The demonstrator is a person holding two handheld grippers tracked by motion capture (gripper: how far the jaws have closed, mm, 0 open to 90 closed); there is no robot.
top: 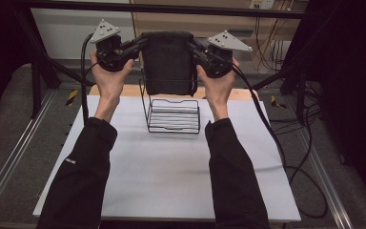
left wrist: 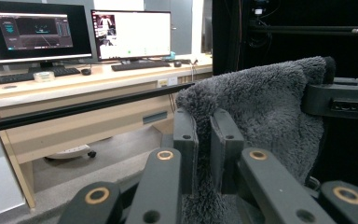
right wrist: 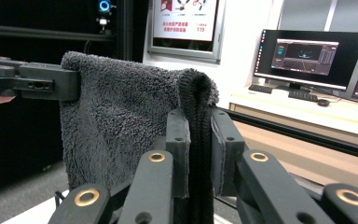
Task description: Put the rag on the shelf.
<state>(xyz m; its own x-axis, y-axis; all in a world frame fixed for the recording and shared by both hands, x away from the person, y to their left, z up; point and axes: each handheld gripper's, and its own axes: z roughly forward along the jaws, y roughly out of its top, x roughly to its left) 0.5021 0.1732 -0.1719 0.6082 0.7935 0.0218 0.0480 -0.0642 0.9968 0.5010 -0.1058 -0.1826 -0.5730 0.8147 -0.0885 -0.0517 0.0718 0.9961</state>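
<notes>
Grey fleecy towel (top: 167,64) is hanging above the wire rack (top: 173,116), long axis vertical, folded. Left gripper (left wrist: 204,154) and right gripper (right wrist: 200,154) are pinching its upper corners; their views are showing desk monitors (left wrist: 81,30).

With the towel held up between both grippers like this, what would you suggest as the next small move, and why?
Probably lower both hands together toward the wire rack. The dark grey towel hangs stretched above and just behind it, the left gripper and right gripper each shut on an upper corner, so an even descent should drape it over the rack's raised back.
</notes>
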